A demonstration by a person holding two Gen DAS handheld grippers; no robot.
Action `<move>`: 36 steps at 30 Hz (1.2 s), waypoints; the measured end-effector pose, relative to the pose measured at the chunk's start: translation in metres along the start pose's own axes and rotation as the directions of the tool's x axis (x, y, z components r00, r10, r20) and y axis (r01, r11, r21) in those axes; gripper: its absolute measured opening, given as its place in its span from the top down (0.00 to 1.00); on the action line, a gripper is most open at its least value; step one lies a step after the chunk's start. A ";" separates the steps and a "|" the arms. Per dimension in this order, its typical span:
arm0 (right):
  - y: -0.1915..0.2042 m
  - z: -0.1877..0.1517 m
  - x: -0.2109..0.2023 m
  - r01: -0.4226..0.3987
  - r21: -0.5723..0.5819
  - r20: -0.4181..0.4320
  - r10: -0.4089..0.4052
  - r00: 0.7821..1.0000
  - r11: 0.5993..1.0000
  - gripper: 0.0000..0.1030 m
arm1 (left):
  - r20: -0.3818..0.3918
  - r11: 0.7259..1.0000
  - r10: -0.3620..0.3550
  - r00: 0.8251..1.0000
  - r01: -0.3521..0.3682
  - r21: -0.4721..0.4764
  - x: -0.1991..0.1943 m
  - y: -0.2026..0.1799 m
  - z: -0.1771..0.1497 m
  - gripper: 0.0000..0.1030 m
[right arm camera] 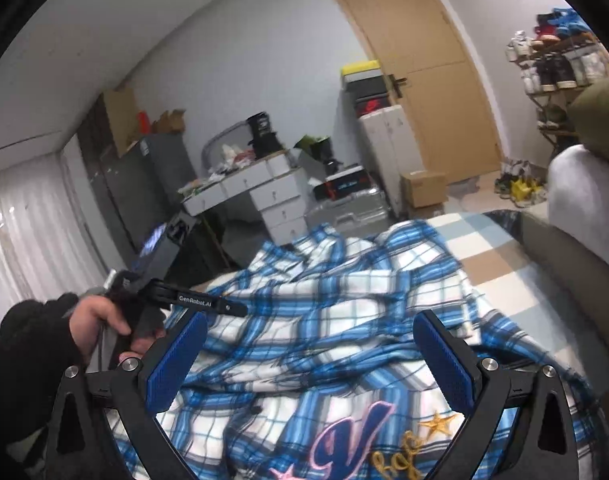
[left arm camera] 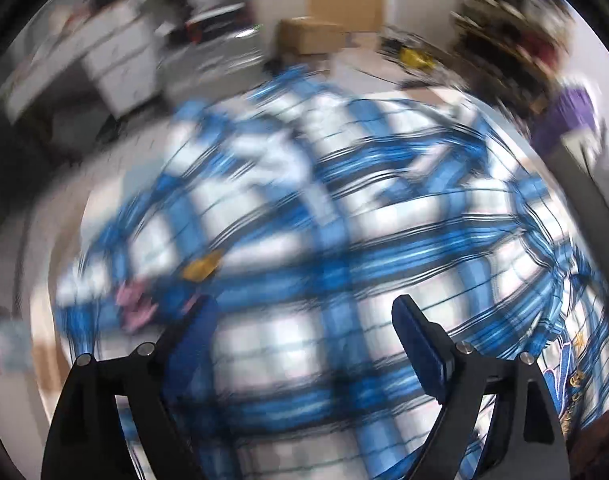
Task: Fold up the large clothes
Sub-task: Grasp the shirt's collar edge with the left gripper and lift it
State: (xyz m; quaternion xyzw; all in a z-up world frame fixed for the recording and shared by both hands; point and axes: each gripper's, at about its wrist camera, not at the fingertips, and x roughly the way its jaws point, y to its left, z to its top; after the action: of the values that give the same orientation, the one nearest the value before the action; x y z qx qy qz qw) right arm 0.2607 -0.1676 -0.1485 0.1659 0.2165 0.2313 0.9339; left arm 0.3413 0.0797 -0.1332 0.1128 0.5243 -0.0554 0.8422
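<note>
A large blue and white plaid shirt (right arm camera: pixel 324 320) lies rumpled on a bed, with an embroidered letter and gold star (right arm camera: pixel 438 424) near my right gripper. My right gripper (right arm camera: pixel 310 332) is open and empty, hovering above the shirt. The left gripper tool (right arm camera: pixel 208 302) and the hand holding it show at the left of the right wrist view, over the shirt's left edge. In the blurred left wrist view, my left gripper (left arm camera: pixel 304 316) is open above the shirt (left arm camera: pixel 324 220), holding nothing.
The bed has a checked cover (right arm camera: pixel 484 248). A grey sofa arm (right arm camera: pixel 576 184) stands at right. A white drawer desk (right arm camera: pixel 264 192), suitcase (right arm camera: pixel 344 212), cardboard box (right arm camera: pixel 422 188), wooden door (right arm camera: pixel 420 60) and shoe rack (right arm camera: pixel 556 64) lie beyond.
</note>
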 end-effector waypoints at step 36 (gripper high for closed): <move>-0.048 -0.002 0.015 0.011 0.256 -0.143 0.027 0.989 0.967 0.00 | -0.102 0.967 -0.013 0.995 -0.014 -0.255 0.122 0.126 0.091 0.21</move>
State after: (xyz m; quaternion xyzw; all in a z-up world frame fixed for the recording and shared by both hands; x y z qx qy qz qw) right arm 0.2891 -0.2003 -0.1748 0.2686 0.3113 0.2166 0.8855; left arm 0.5009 0.1819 -0.1870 0.0062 0.5699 0.0185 0.8215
